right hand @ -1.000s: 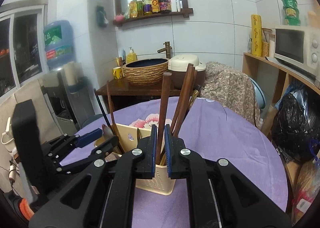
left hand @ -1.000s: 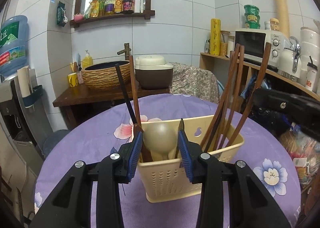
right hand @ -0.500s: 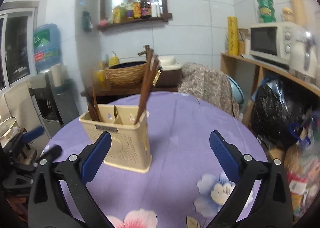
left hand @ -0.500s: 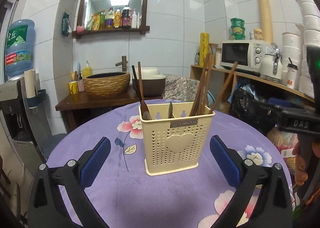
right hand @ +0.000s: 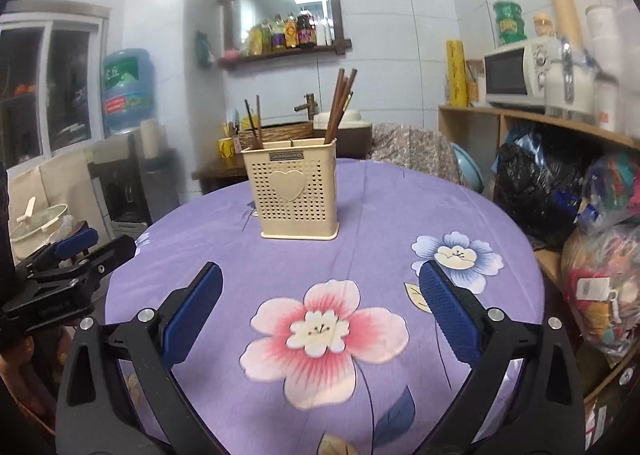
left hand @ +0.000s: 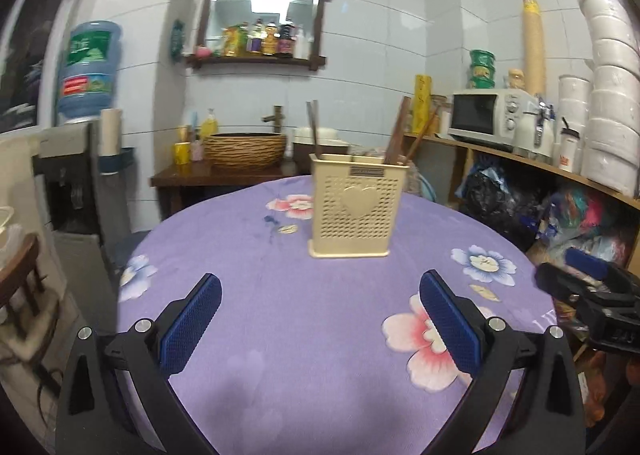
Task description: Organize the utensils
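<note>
A cream perforated utensil holder [left hand: 351, 207] [right hand: 295, 193] with a heart on its front stands upright on the round table under a purple flowered cloth [left hand: 312, 335] [right hand: 384, 215]. Brown chopsticks [right hand: 340, 103] lean out of its right compartment; darker utensils [right hand: 254, 121] stick up from the left one. My left gripper [left hand: 320, 323] hangs open over the near part of the table, well short of the holder, nothing between its pads. My right gripper [right hand: 320, 315] is open too, empty, above the pink flower. Each gripper shows at the edge of the other's view.
A wooden side table with a woven basin [left hand: 244, 149] and a rice cooker stands behind the round table. Shelves on the right carry a microwave [left hand: 486, 119], with bags [right hand: 540, 191] piled below. A water dispenser [left hand: 86, 67] is at the left wall.
Both grippers opened wide and drew back from the holder. The left let go of the spoon, the right of the chopsticks; these now stand in the holder, which looks farther away.
</note>
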Demonstrator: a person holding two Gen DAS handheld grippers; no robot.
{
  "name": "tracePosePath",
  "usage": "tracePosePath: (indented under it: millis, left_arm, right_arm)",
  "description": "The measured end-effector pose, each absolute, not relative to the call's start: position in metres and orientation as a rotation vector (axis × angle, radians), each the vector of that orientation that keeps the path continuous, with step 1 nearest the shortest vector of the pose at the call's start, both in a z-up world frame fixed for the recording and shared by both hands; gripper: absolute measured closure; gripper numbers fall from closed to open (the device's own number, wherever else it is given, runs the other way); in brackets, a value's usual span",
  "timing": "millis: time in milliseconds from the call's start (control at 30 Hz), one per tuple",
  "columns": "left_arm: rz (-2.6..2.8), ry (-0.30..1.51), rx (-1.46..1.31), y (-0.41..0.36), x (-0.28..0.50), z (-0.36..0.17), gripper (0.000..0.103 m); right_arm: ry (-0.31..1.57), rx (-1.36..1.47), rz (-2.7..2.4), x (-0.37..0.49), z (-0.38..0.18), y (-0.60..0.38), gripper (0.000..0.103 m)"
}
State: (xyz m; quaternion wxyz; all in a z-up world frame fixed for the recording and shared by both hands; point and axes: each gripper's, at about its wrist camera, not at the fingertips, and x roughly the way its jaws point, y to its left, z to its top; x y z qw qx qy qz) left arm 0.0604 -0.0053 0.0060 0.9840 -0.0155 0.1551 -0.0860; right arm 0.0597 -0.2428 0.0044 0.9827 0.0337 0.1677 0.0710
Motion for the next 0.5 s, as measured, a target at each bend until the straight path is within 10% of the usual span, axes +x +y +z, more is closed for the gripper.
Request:
tracePosePath:
  millis: [500]
  left_arm:
    - [-0.083,0.250,0.034,0.000,-0.006,0.004,0.005]
  right_arm:
    - [0.232,-0.021,0.173,-0.020,0.012,-0.200,0.006]
